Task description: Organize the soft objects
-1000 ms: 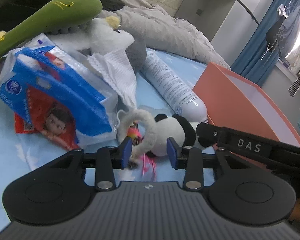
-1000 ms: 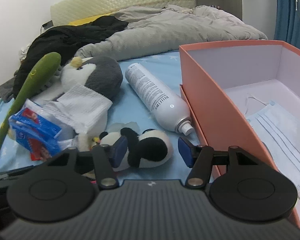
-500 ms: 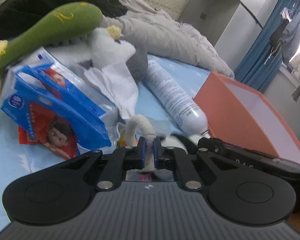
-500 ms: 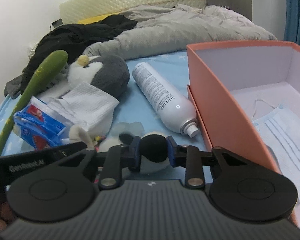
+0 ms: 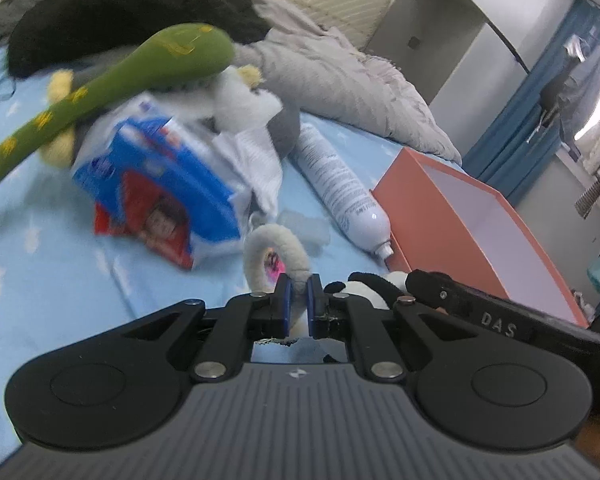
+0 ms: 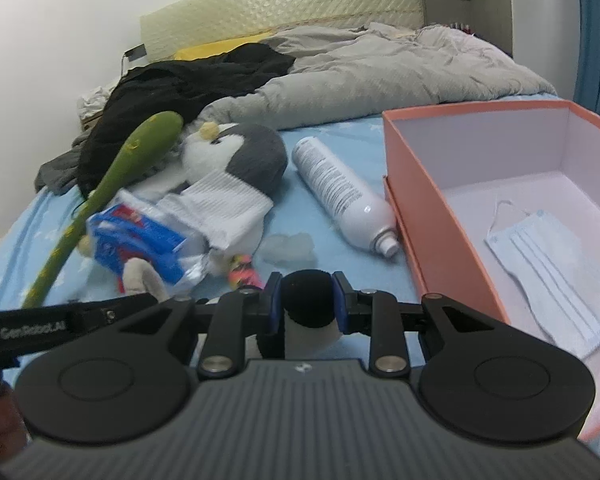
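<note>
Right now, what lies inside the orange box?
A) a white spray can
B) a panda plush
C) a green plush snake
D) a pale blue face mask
D: the right wrist view shows a pale blue face mask flat on the floor of the orange box, with nothing else inside it.

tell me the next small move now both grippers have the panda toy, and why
Probably carry it rightward over the orange box wall. The left gripper pinches the panda toy's fuzzy loop, the right gripper clamps its black body, and the box holds only a face mask.
</note>
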